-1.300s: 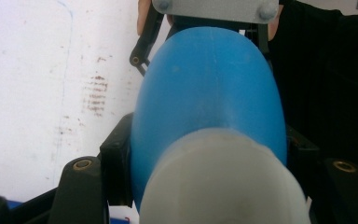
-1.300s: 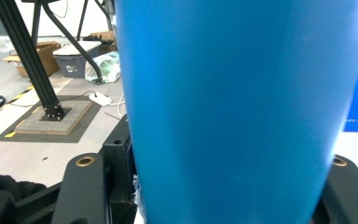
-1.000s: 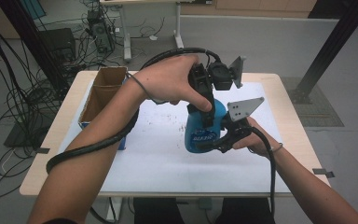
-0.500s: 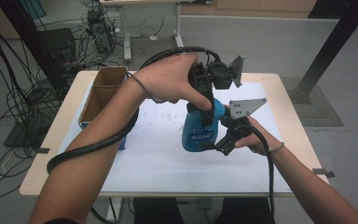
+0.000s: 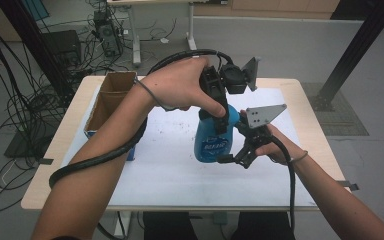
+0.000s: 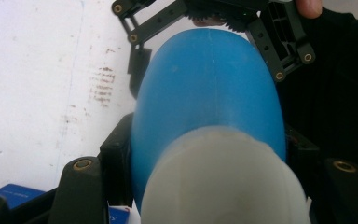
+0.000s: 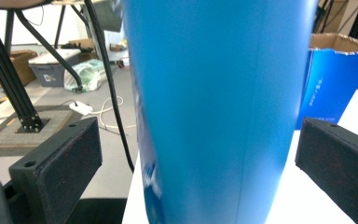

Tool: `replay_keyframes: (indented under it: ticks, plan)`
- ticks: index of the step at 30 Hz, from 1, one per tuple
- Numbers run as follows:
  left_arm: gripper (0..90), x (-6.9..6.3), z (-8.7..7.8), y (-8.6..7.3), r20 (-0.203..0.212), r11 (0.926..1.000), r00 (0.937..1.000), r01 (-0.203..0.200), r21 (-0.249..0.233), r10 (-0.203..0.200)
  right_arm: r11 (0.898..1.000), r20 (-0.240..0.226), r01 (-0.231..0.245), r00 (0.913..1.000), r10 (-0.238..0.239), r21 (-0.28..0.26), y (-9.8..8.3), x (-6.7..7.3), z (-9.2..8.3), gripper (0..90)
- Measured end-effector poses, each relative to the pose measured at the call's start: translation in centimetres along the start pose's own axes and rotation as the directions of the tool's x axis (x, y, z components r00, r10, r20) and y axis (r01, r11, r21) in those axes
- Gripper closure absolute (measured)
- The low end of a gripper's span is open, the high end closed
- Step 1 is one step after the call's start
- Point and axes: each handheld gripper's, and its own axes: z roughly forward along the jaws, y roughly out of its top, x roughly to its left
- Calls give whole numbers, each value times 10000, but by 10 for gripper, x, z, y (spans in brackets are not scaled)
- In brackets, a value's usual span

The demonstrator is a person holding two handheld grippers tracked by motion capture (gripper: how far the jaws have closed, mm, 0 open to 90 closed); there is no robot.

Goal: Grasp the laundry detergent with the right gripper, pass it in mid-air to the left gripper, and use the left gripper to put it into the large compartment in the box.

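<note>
Grey workshop floor with cables and desk legs behind; wooden bench [image 5: 45, 165] with white sheet [image 5: 170, 170] on top. One blue bottle [image 5: 214, 137] with white label lettering stands upright mid-bench, contents not visible through the opaque wall. One open cardboard box [image 5: 111, 100] with blue sides at bench's left rear edge, inside looks empty as far as the high view shows. Two grippers, two hands.

Left gripper [image 5: 217, 107] comes down from above, fingers clamped narrow on bottle's upper part; left gripper view looks down the blue shoulder [image 6: 205, 88] and pale neck, own black fingers [image 6: 116, 154] pressed to both sides. Right gripper [image 5: 235, 157] sits low at bottle's right side, fingers spread wide; right gripper view has the bottle wall [image 7: 219, 112] between the two pads [image 7: 60, 163], gaps on both sides, no contact.

Versus earlier frame: right fingers were tight on bottle's lower body, have just been opening, bottle between them now unpinched. Left grip unchanged. Bottle, box and both hands in same spots.
</note>
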Motion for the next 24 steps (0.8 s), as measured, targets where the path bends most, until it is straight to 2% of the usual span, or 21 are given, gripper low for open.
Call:
replay_keyframes:
  ticks: [7, 10, 16, 21, 24]
  plan:
    - [376, 3, -2, -4, -126, 9990, 9990, 433, 58, -432, 9989, 124, -283, 9995, 278, 364, -2, -4, -10, 10]
    - [376, 6, -3, -7, -93, 9977, 9977, 667, 127, -666, 9973, 108, -355, 9993, 348, 647, -2, -5, -14, 12]
    - [376, 8, -7, -13, -199, 9942, 9941, 1070, 74, -1069, 9913, 355, -478, 9984, 437, 1224, -4, -7, -23, 15]
    - [376, 12, -14, -20, -412, 9879, 9871, 1549, 54, -1545, 9778, 457, -677, 9972, 598, 1982, -5, -8, -29, 20]
    - [376, 14, -17, -24, -480, 9847, 9836, 1741, 17, -1738, 9570, 585, -763, 9963, 623, 2797, -5, -9, -31, 24]
